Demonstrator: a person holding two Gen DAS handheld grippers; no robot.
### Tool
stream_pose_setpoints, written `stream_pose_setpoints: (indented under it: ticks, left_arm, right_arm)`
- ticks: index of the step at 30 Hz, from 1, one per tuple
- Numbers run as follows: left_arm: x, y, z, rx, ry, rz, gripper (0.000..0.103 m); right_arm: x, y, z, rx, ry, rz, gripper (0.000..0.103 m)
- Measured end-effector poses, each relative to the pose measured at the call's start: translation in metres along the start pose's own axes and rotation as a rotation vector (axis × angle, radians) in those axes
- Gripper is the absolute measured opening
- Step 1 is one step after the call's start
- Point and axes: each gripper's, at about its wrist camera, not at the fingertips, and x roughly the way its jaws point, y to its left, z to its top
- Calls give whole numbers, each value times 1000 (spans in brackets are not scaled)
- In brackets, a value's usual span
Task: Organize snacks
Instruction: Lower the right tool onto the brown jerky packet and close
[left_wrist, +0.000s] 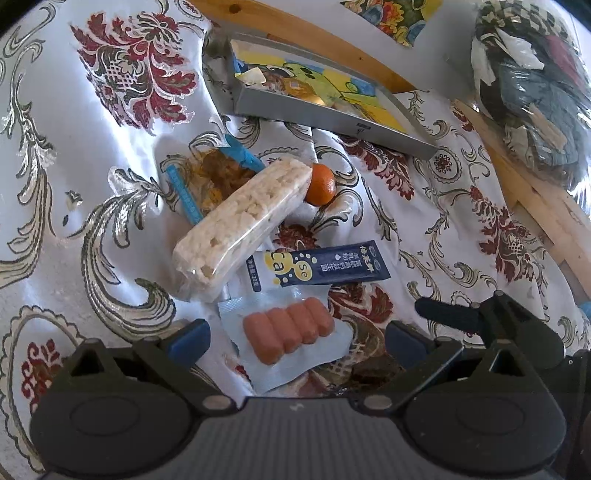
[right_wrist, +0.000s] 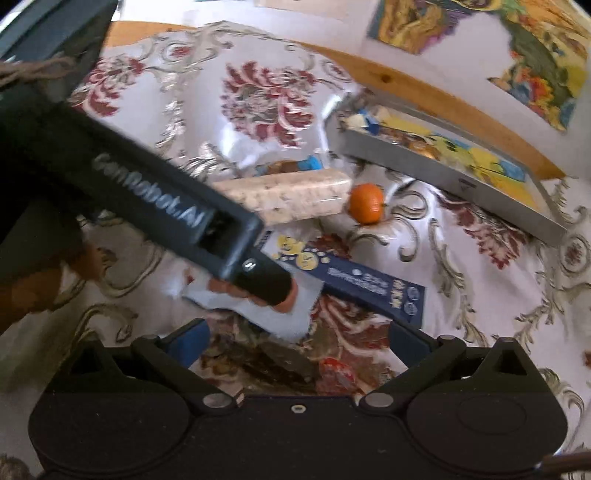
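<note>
A clear pack of small pink sausages (left_wrist: 288, 332) lies on the floral cloth between the wide-apart fingers of my left gripper (left_wrist: 295, 338), which is open. Beyond it lie a dark blue sachet (left_wrist: 325, 266), a long pale rice bar (left_wrist: 240, 225), a tangerine (left_wrist: 320, 184) and a blue-edged bag of brown snack (left_wrist: 207, 173). A grey box (left_wrist: 332, 122) with colourful packets stands at the back. In the right wrist view my right gripper (right_wrist: 295, 343) is open over bare cloth, just short of the sausage pack (right_wrist: 258, 310). One left finger (right_wrist: 266, 280) partly hides that pack.
A rumpled satin cloth (left_wrist: 110, 147) covers the surface. A wooden rail (left_wrist: 314, 33) runs behind the grey box (right_wrist: 443, 177). A patterned bag of wrappers (left_wrist: 532, 85) sits at the far right. One right finger (left_wrist: 447, 314) reaches in beside my left gripper.
</note>
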Motion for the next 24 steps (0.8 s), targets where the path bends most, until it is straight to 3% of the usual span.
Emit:
stream_pose_setpoints:
  ticks: [2,9,16,19,24]
  left_arm:
    - [0,1,0,-2,3,-5,102]
    - [0,4,0,-16,3,-20,102]
    - [2,0,-3,39,4,-6,102]
    - [2,-2,-4,54,5,-2,102]
    - [1,-1,-4,60,7,-6,102]
  right_arm:
    - [1,-9,-1,-30,10,130,102]
    - [15,-56,10,-230,48,439,102]
    - [36,-76,12,-287,128,615,98]
    - [35,-78,8,-302,134,623,88]
    - [24,-84,3,-313,126,597,55]
